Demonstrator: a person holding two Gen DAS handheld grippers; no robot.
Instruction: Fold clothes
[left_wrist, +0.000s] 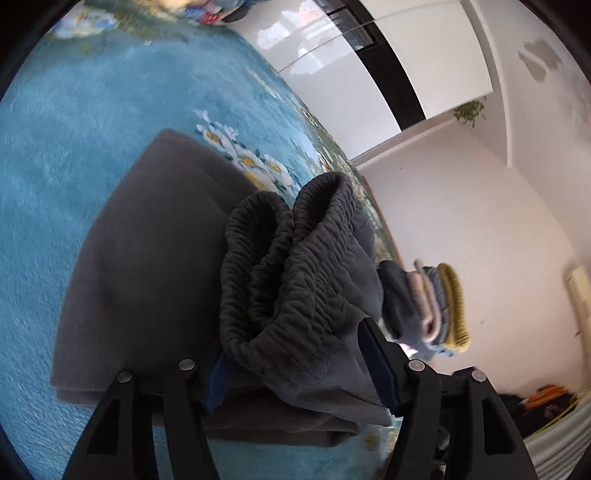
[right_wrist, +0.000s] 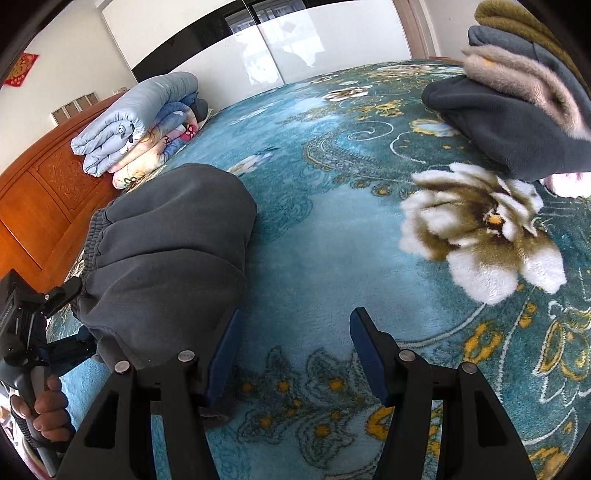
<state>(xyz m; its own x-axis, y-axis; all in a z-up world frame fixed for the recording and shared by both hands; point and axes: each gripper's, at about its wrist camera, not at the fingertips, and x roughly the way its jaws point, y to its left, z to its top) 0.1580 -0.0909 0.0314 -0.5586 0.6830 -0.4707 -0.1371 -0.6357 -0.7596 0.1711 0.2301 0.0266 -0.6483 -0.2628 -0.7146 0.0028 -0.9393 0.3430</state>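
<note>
Dark grey sweatpants (left_wrist: 155, 258) lie folded on the teal floral blanket (left_wrist: 55, 155). Their bunched elastic waistband (left_wrist: 288, 266) sits between the blue pads of my left gripper (left_wrist: 299, 362), whose jaws stand wide apart around the fabric. In the right wrist view the same sweatpants (right_wrist: 166, 258) lie at the left. My right gripper (right_wrist: 295, 350) is open and empty over the blanket (right_wrist: 332, 240), its left pad beside the pants' edge. The left gripper (right_wrist: 55, 332) shows at the far left, held by a hand.
A stack of folded clothes (right_wrist: 517, 110), grey, beige and olive, sits on the blanket at the upper right; it also shows in the left wrist view (left_wrist: 428, 306). A rolled light blue quilt (right_wrist: 140, 125) lies by the wooden headboard (right_wrist: 40, 206).
</note>
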